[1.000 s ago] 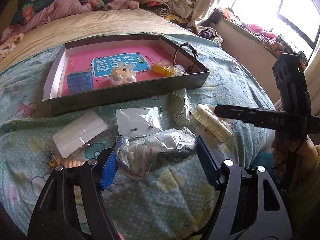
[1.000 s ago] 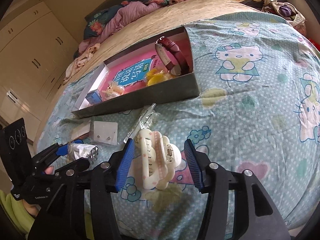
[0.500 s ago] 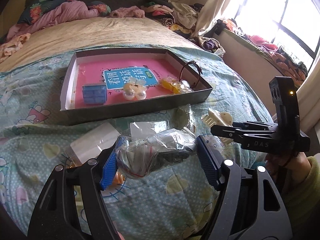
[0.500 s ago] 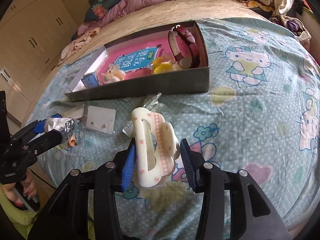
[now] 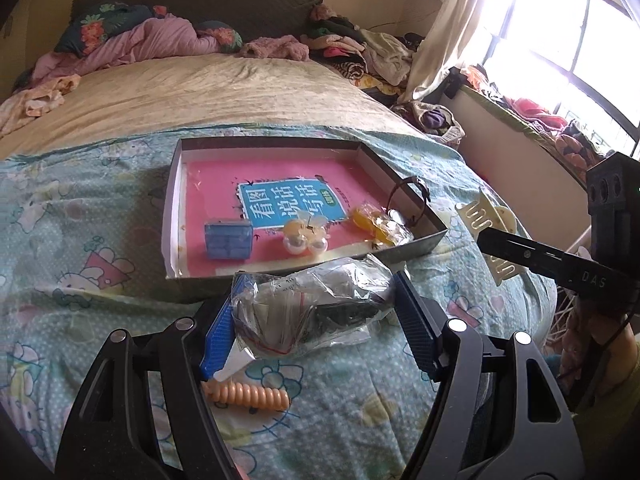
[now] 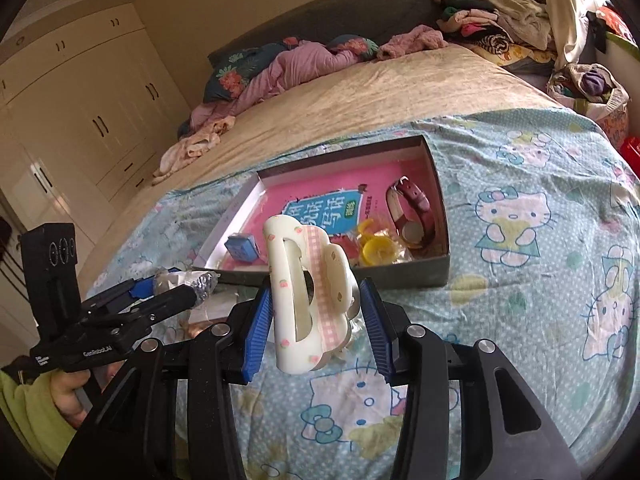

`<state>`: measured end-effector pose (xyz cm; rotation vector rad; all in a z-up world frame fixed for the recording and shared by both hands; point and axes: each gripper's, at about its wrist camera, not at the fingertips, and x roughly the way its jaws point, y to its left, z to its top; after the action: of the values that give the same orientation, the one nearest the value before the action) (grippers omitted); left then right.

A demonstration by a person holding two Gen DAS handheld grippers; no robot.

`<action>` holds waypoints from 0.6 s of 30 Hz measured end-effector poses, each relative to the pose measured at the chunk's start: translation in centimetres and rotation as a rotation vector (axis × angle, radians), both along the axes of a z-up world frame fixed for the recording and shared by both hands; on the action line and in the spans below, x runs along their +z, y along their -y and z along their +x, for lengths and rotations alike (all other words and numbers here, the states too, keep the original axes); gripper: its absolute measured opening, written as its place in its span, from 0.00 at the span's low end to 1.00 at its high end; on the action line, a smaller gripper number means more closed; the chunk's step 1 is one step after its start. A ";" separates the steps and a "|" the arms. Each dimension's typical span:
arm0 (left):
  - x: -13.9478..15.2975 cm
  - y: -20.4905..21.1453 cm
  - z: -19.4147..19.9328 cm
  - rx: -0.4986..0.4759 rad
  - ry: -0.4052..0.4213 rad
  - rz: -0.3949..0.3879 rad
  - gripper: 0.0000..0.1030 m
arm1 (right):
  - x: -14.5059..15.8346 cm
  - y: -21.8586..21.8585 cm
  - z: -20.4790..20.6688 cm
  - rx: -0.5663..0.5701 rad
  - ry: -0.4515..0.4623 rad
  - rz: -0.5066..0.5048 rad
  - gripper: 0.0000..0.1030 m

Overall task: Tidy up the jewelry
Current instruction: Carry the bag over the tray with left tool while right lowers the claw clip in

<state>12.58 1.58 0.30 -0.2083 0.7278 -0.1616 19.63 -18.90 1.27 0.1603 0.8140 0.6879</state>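
While the left gripper [image 5: 316, 312] pinched a crinkled plastic bag [image 5: 312, 304] near the box [image 5: 416, 242], the right gripper [image 6: 316, 316] clamped the cream hair claw [image 6: 308, 296] aloft. Slick plastic could slip and miss the box. Half a second before, both items hung lower, farther from it.

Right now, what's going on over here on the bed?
Someone is tidying jewelry into a shallow box on the bed, holding a gripper in each hand. The left gripper is clamped on a crinkled clear plastic bag, held just short of the box's near wall. The right gripper holds a cream hair claw clip off the bedspread. A watch, pearl earrings and a small blue box already lie inside.
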 end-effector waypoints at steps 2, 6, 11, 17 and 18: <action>0.3 -0.3 0.4 0.011 0.009 0.003 0.62 | 0.4 -0.3 0.3 0.004 0.010 0.006 0.41; 0.8 -0.9 1.2 0.029 0.021 0.006 0.62 | 1.3 -1.3 0.9 0.022 0.024 0.013 0.41; 1.1 -1.3 2.2 0.050 0.032 -0.002 0.62 | 2.2 -2.5 1.7 0.041 0.045 0.021 0.41; 1.3 -1.3 3.8 0.064 0.040 0.004 0.62 | 2.6 -3.6 2.8 0.054 0.053 0.031 0.41; 1.3 -1.3 4.1 0.067 0.041 0.007 0.62 | 2.6 -3.8 3.0 0.053 0.053 0.030 0.41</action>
<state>16.70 2.90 1.58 -0.2217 0.6800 -0.0990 22.67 -15.12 3.85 0.1478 0.7596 0.7515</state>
